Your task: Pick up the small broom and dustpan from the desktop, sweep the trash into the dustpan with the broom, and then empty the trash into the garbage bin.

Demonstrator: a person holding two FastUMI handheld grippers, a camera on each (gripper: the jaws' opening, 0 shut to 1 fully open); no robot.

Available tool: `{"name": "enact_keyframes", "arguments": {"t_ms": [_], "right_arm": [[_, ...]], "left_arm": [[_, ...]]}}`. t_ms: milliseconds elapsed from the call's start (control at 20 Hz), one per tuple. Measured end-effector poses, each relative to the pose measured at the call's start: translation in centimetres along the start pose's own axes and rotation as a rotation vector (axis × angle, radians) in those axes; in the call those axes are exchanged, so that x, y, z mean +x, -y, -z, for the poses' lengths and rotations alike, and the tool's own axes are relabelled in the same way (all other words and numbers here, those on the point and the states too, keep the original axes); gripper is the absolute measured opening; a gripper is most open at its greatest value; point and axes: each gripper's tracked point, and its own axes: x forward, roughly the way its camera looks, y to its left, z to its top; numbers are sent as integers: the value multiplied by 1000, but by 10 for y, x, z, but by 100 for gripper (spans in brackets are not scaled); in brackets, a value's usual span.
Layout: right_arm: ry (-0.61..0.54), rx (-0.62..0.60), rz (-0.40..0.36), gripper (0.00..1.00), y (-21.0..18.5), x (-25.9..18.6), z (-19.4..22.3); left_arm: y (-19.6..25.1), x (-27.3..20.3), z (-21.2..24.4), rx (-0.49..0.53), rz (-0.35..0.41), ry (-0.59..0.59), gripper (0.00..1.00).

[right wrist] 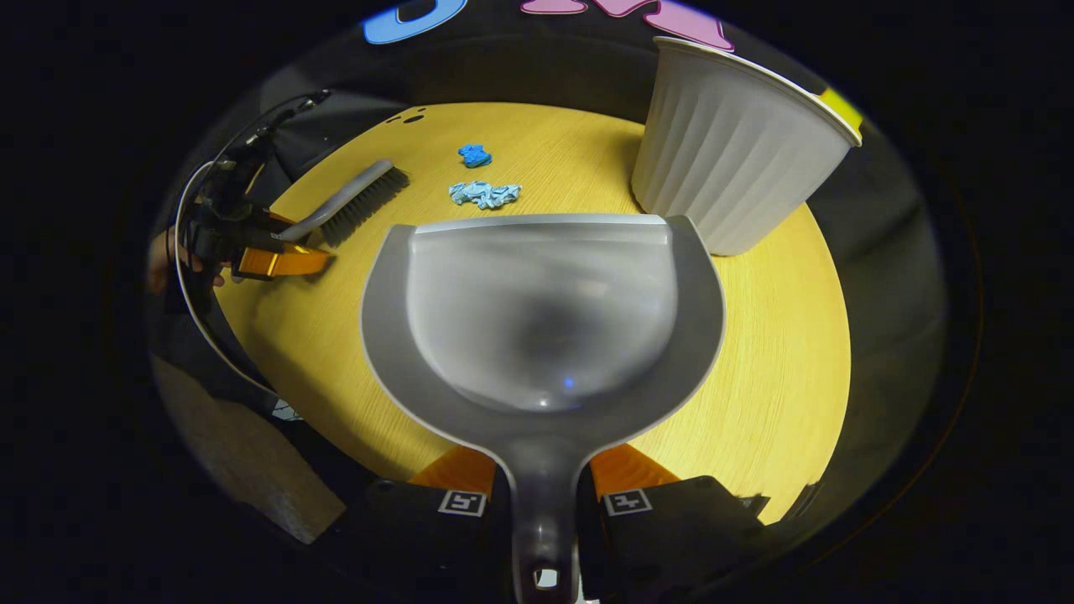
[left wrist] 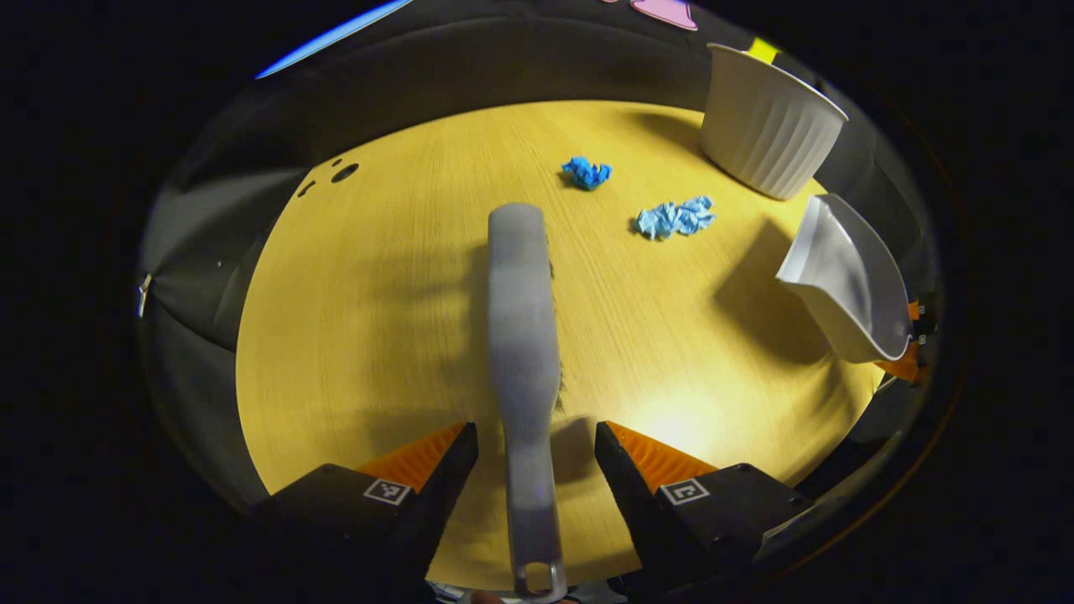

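Your right hand-held gripper clamps the grey plastic dustpan above the yellow tabletop; your left hand-held gripper gapes around the grey broom handle, ungripped; next, close on it, then sweep the blue paper scraps

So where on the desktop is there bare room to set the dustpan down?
Bare wood lies left of the broom, out to the table edge, and between broom and dustpan. It is crowded at the far right: two blue paper wads lie beside the white bin.
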Motion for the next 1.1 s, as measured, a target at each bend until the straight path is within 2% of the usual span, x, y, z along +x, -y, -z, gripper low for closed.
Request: {"name": "enact_keyframes", "arguments": {"t_ms": [300, 400, 450, 550, 700, 900, 1100], "right_arm": [[-28, -42, -31, 36, -11, -2, 3], [-36, -69, -35, 36, -14, -2, 1], [-42, -82, -33, 36, -14, -3, 1], [-59, -92, -34, 36, -16, -8, -2], [-120, -97, -43, 36, -17, -12, 0], [-179, -111, -44, 36, -18, -15, -5], [-219, -105, -46, 36, -21, -8, -6]], "left_arm": [[1, 7, -7, -61, 13, 4, 78], [-2, 8, -11, -63, 5, 9, 64], [-2, 10, -11, -49, 9, 11, 46], [-4, 9, -12, -3, 18, 6, 32], [-20, 7, -31, 50, -44, 50, 27], [-37, 1, -69, 27, -58, 114, 27], [-52, 4, -114, 79, -80, 164, 27]]}}
